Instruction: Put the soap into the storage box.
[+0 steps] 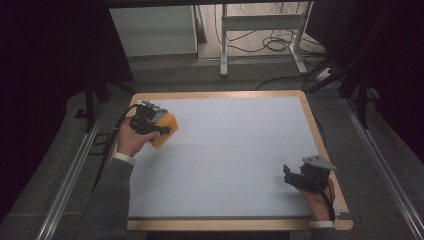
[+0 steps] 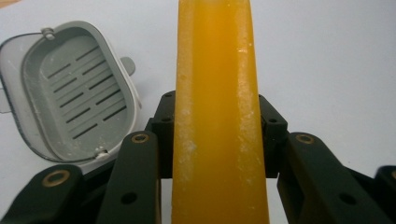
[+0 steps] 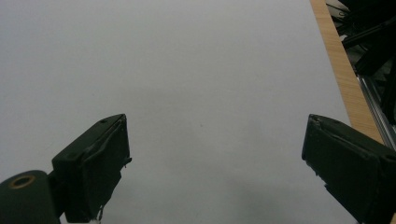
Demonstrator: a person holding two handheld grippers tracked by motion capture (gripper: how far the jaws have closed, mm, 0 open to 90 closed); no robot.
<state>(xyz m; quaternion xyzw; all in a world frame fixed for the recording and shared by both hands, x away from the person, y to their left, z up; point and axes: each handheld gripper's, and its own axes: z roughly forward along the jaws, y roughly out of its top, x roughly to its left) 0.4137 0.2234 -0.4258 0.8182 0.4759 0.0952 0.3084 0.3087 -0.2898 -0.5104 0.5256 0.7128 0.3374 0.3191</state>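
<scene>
My left gripper (image 1: 159, 129) is at the far left of the table, shut on an orange-yellow block (image 1: 169, 124). In the left gripper view the block (image 2: 217, 121) stands upright between the two black jaws of the gripper (image 2: 217, 114), with white dust on its edges. Beside it on the mat lies a grey oval dish with slots (image 2: 70, 93). My right gripper (image 1: 290, 177) rests near the front right of the table. In its own view the right gripper (image 3: 217, 128) is open wide, with only bare mat between the jaws.
A pale mat (image 1: 225, 150) covers the wooden board, whose edge (image 1: 320, 135) runs close to the right gripper. Beyond the table are metal rails (image 1: 380, 165), a stand's legs (image 1: 223, 50) and floor cables (image 1: 275, 42).
</scene>
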